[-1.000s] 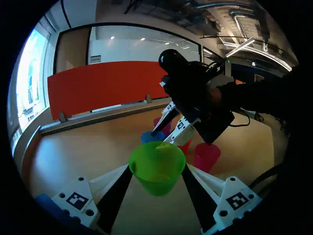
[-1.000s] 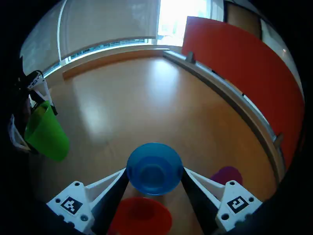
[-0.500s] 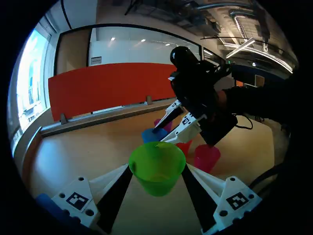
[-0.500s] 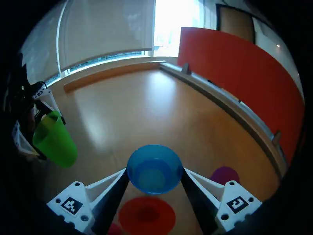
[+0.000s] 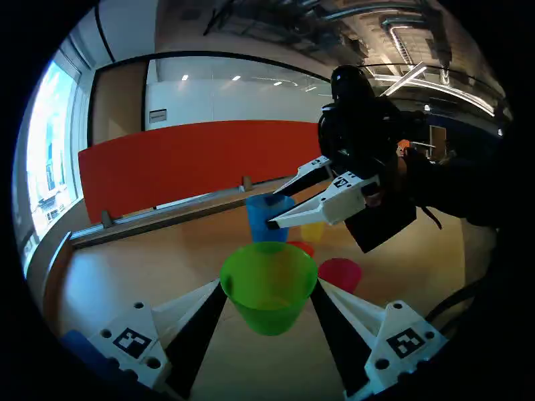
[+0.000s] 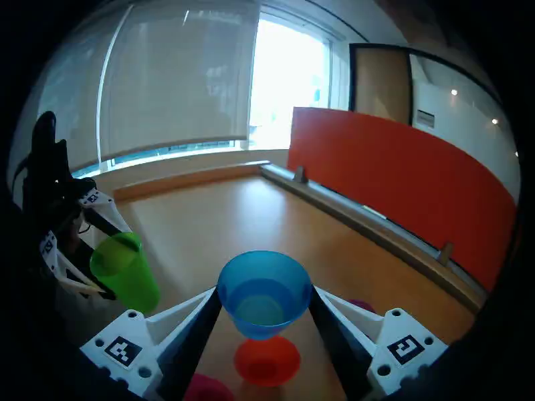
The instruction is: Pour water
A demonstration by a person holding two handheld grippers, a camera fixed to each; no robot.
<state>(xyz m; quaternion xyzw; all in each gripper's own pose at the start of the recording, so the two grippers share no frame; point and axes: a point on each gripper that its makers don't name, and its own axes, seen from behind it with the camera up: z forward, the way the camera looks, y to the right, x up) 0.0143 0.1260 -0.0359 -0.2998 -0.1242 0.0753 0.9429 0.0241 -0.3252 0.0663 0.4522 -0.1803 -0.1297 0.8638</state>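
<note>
Pour pending.
Left gripper [image 5: 267, 287] pinches green cup [image 5: 269, 304] as receiver; right gripper [image 6: 265, 297] pinches blue cup [image 6: 265, 284] upright beyond it, apparently to hold its water.

You can read no word, number or brand name in either view. The black-and-white square markers [image 5: 131, 341] on the left gripper [image 5: 267, 287] are only block patterns, not letters. The right gripper [image 6: 265, 294] carries marker squares [image 6: 121, 351] of the same kind, and these also give you nothing to read. In the left gripper view, a small pale plate [image 5: 158, 115] sits on the far wall beside the glass, but its print is too small to tell. The green cup [image 5: 269, 304], held between the left fingers, and the blue cup [image 6: 265, 311], held between the right fingers, show you only plain coloured walls.
</note>
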